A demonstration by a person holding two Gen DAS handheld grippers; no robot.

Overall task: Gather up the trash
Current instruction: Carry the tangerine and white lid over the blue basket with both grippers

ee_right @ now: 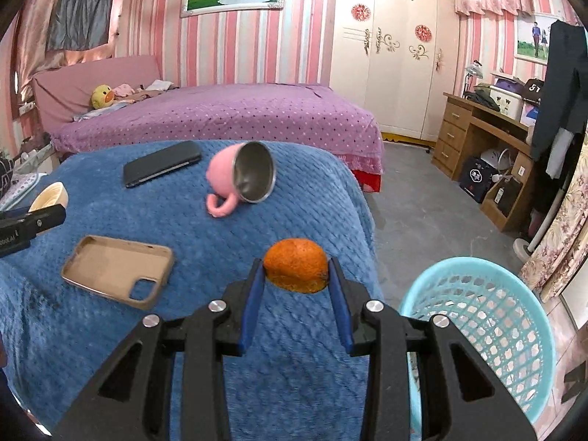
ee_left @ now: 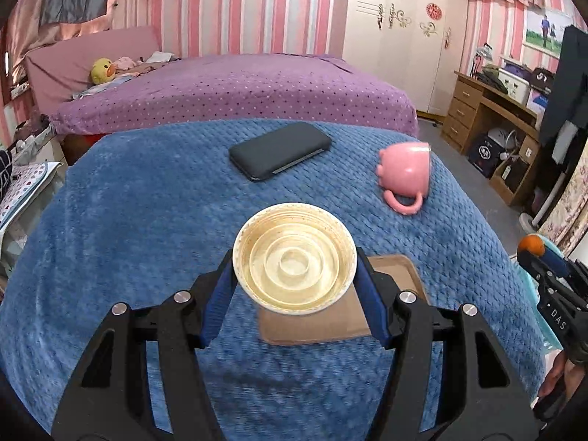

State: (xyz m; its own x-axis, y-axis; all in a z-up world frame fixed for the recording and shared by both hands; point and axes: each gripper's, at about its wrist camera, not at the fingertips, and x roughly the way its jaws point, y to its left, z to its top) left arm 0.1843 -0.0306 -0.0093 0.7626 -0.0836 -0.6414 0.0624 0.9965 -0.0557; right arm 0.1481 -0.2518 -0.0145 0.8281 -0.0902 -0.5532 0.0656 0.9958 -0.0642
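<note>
Both tools have trash pinched in them, above the blue-blanketed surface.

Left wrist view: the left tool (ee_left: 295, 275) has its blue pads clamped on either side of a cream paper bowl (ee_left: 294, 258), opening facing the camera, held up over the blue blanket (ee_left: 147, 220). Under and behind the bowl you can see a tan phone case (ee_left: 330, 323) lying flat. Further back there's a black phone (ee_left: 280, 150), and to its right a pink mug (ee_left: 406, 172) tipped on its side. The right tool with its orange bit pokes in at the far right edge.
Right wrist view: the right tool (ee_right: 296, 275) is squeezing an orange peel (ee_right: 296, 270) between its pads, just above the blanket's right edge. A light blue basket (ee_right: 488, 330) sits on the floor just to the right, well below the peel. The tan case, black phone and tipped mug are spread out to the left.
</note>
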